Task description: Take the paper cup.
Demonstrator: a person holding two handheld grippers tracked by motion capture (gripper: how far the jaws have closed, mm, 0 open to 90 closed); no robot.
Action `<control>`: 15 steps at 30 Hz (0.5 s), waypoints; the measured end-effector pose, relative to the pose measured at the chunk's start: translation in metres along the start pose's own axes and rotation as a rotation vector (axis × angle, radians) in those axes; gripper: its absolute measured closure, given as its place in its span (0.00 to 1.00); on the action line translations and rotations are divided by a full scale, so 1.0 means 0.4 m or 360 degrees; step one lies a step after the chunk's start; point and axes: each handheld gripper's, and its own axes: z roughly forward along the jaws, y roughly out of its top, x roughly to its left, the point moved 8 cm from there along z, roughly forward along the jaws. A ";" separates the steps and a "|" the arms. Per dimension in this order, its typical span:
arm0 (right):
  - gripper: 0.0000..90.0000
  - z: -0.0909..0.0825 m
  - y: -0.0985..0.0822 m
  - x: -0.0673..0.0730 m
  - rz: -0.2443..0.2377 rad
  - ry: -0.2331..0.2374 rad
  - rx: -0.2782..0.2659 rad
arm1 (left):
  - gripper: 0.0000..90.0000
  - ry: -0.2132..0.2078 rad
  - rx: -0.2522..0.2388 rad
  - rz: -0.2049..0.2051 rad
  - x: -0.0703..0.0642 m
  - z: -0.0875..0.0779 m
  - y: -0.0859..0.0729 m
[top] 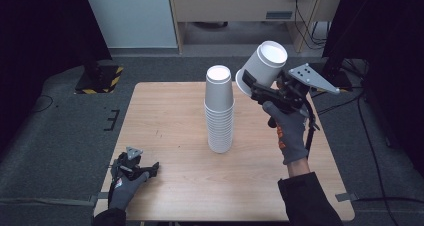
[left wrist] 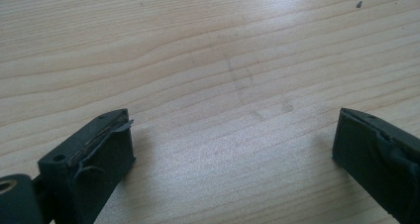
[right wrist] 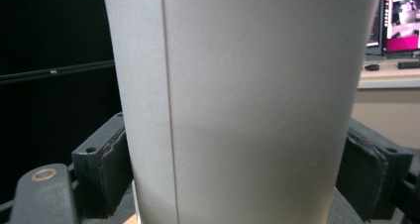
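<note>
A tall stack of white paper cups (top: 219, 109) stands upside down in the middle of the wooden table (top: 165, 121). My right gripper (top: 261, 90) is raised to the right of the stack's top and is shut on a single white paper cup (top: 262, 67), tilted with its base up and away. In the right gripper view that cup (right wrist: 242, 100) sits squeezed between both pads (right wrist: 111, 164). My left gripper (top: 150, 170) rests low near the table's front left corner, open. In the left gripper view its fingers (left wrist: 94, 154) stand wide apart over bare wood.
Grey carpet floor surrounds the table. A yellow-and-black striped block (top: 102, 79) lies on the floor at the back left. Cables (top: 350, 101) trail on the right. A monitor (right wrist: 403, 21) on a desk shows in the right gripper view.
</note>
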 end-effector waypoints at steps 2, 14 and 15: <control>0.16 -0.016 -0.014 -0.013 0.0014 -0.0017 0.0012 | 0.02 -0.0001 0.0000 0.0000 0.000 0.000 0.000; 0.16 -0.086 -0.092 -0.061 0.0105 -0.0039 0.0058 | 0.02 -0.0002 -0.0001 -0.0001 0.000 -0.001 0.000; 0.16 -0.092 -0.100 -0.065 0.0108 -0.0042 0.0067 | 0.02 -0.0002 -0.0002 -0.0001 0.000 -0.001 0.000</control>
